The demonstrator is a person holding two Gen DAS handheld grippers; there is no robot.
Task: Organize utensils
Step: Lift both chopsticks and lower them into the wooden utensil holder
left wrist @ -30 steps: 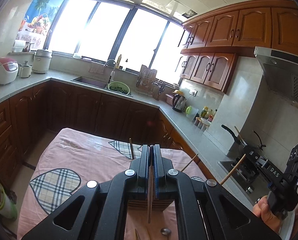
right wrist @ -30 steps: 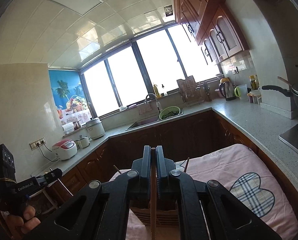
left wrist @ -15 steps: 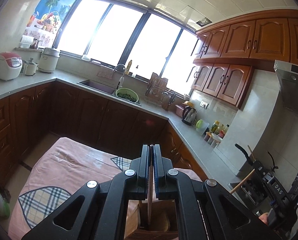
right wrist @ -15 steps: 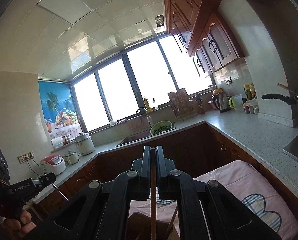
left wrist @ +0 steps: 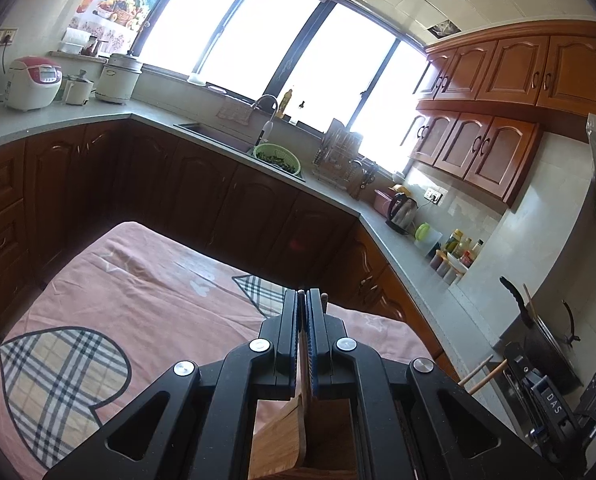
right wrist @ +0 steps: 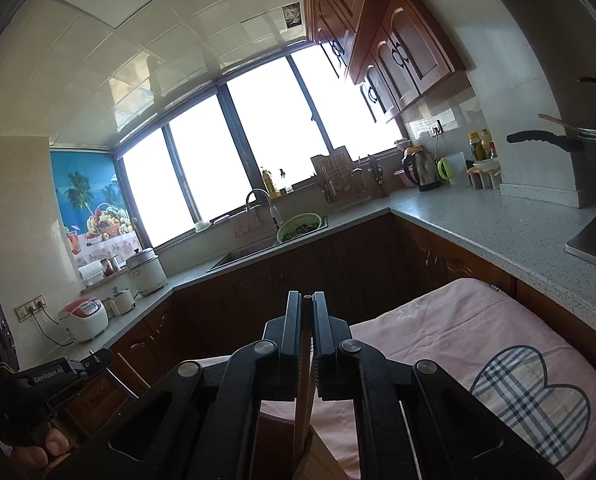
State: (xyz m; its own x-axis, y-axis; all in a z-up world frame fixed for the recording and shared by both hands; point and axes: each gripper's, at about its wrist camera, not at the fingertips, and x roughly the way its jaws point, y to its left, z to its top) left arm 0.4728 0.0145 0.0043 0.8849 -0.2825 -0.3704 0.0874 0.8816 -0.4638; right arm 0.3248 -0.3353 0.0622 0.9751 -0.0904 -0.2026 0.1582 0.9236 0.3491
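Nearest the lens in the left wrist view, the left gripper has its jaws closed tight on a thin wooden chopstick that runs down between them toward a brown wooden utensil holder box directly below. In the right wrist view the right gripper likewise has its jaws pinched shut on a second slim wooden chopstick, its lower end over a corner of the same box. The box stands on a bench covered with a pink cloth with plaid heart patches. Beyond it lie dark wooden cabinets, a grey worktop with a green colander by the sink, and bright windows.

The step in hand looks like lowering both sticks into the box. To do it well, keep each stick near upright, line its tip over the opening rather than the rim, and release only once the tip is well inside, one hand at a time so the sticks do not cross.
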